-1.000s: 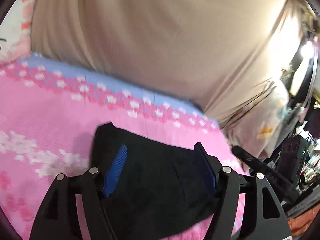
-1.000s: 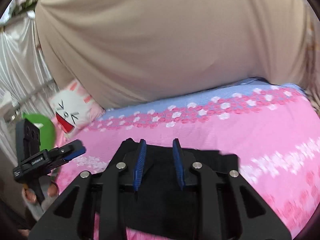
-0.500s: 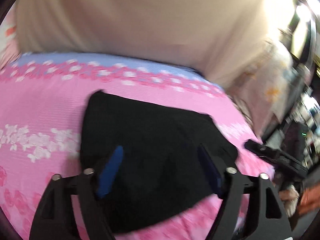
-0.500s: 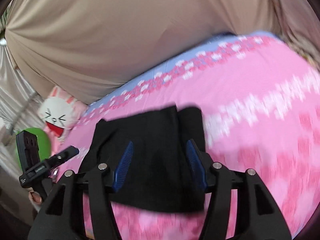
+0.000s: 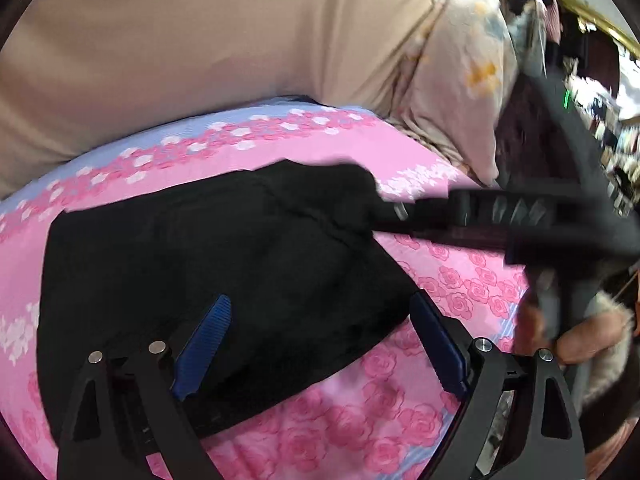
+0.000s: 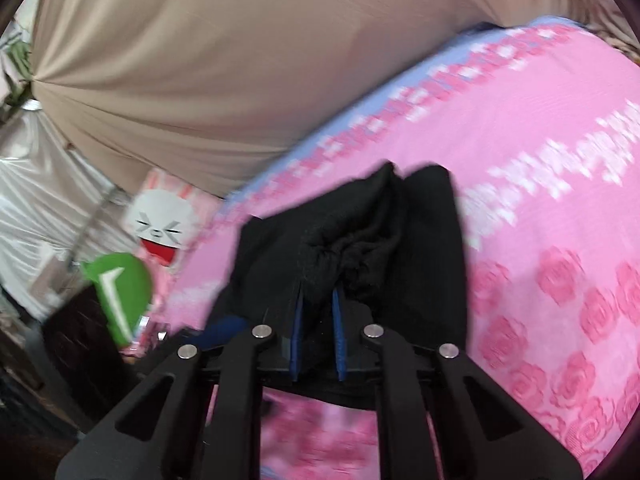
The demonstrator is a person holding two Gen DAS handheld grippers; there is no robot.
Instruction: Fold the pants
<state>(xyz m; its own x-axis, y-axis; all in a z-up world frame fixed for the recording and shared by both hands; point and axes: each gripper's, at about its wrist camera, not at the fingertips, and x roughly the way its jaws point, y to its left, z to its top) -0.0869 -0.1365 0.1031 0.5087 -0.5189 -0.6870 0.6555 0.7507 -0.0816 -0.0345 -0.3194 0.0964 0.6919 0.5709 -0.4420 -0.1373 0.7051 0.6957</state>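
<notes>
Folded black pants (image 5: 208,264) lie on a pink flowered bedspread (image 5: 360,432). My left gripper (image 5: 320,312) is open, its blue pads (image 5: 208,336) spread wide above the pants' near edge. My right gripper (image 6: 316,300) is shut on a bunched edge of the black pants (image 6: 360,232) and lifts that fold a little off the bed. The right gripper also shows blurred in the left wrist view (image 5: 400,212), at the pants' far right corner.
A tan cover (image 5: 200,40) rises behind the bed. A floral pillow (image 5: 460,80) lies at the bed's right end. A rabbit cushion (image 6: 164,232) and a green object (image 6: 120,288) sit off the bed's left side in the right wrist view. A hand (image 5: 580,344) holds the right gripper.
My right gripper has closed on the pants' edge and bunched the cloth. My left gripper has stayed open and swung right, bringing the right gripper into its view.
</notes>
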